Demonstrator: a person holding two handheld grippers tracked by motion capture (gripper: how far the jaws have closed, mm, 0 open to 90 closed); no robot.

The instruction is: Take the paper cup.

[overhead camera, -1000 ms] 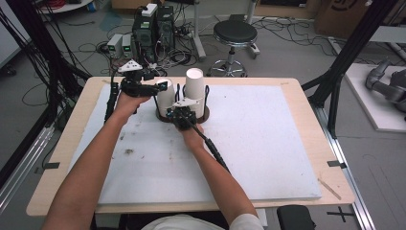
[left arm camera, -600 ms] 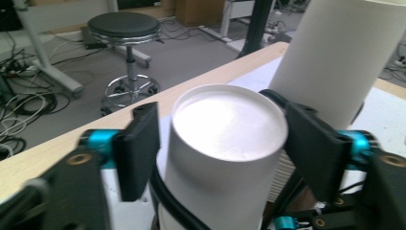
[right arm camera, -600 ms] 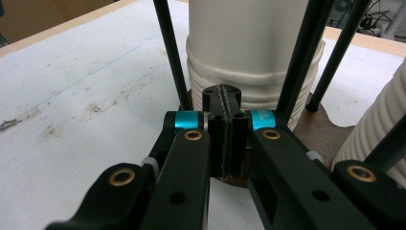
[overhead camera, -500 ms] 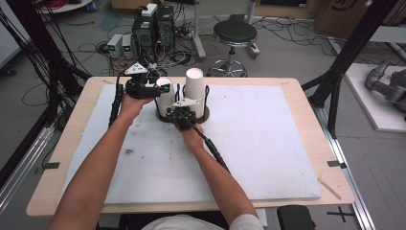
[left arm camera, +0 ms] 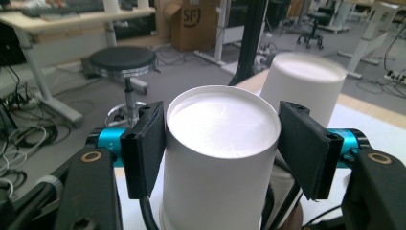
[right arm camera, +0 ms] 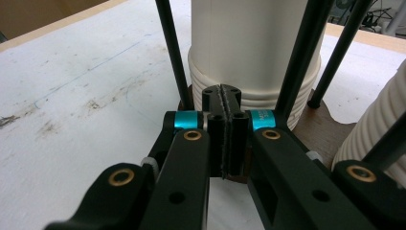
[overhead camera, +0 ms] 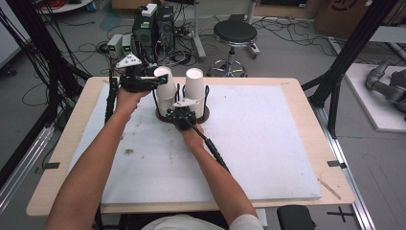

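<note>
Two stacks of upturned white paper cups stand in a black wire holder on a round brown base. My left gripper comes in from the left; its jaws have just been closing and now press on the sides of the top cup of the left stack, which sits raised above the rest. The right stack stands beside it, also visible as the right stack in the left gripper view. My right gripper is shut, pads together, tips at the brown base in front of the ribbed cup stack.
The holder sits at the back of a white mat on a wooden table. Behind the table are a black stool, electronics boxes and cables on the floor. Black frame posts rise at both sides.
The left jaws went from wide open to closed on the left stack's top cup. That gripper and the cup have risen a little. The right gripper has not moved.
</note>
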